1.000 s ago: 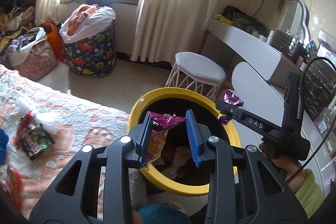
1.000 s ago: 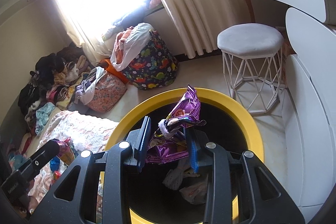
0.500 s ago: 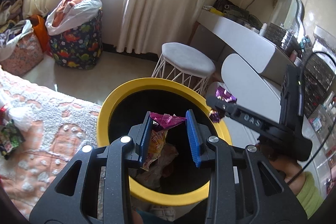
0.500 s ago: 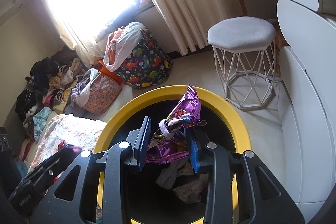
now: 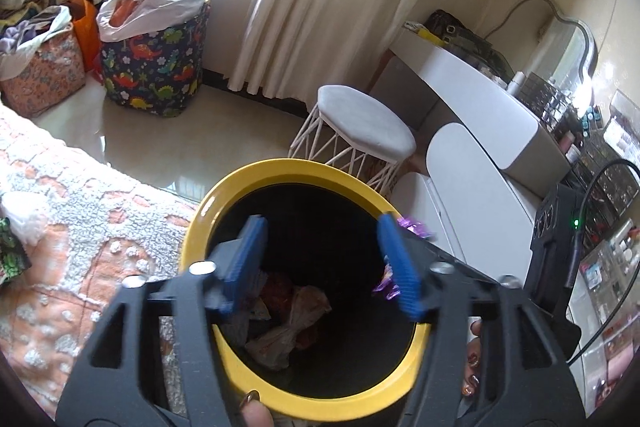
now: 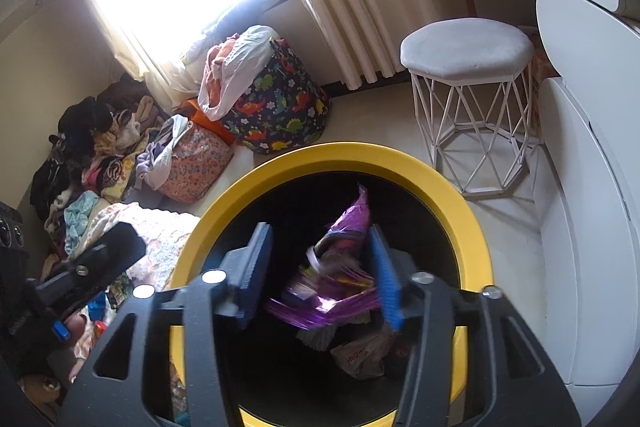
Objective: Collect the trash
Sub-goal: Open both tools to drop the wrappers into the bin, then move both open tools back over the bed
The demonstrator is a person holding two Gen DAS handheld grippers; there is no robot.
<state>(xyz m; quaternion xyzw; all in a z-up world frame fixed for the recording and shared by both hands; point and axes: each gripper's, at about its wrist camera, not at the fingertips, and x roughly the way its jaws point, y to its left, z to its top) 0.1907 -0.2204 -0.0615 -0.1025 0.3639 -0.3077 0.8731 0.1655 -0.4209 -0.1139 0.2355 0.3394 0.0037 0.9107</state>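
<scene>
left hand-held gripper: spread wide, nothing between the ribbed blue pads, hanging over the bin mouth
right hand-held gripper: spread wide; purple wrapper blurred in the gap, against the right pad, left pad apart from it; cannot tell if any grip remains
bin: round, glossy yellow rim, black inside, just right of the bed
bin contents: crumpled pale wrappers at the bottom
purple wrapper: crinkled shiny foil, over the bin opening
bed cover: nubby fleece, peach and white, left
stool: octagonal grey pad, white wire frame, far right
</scene>
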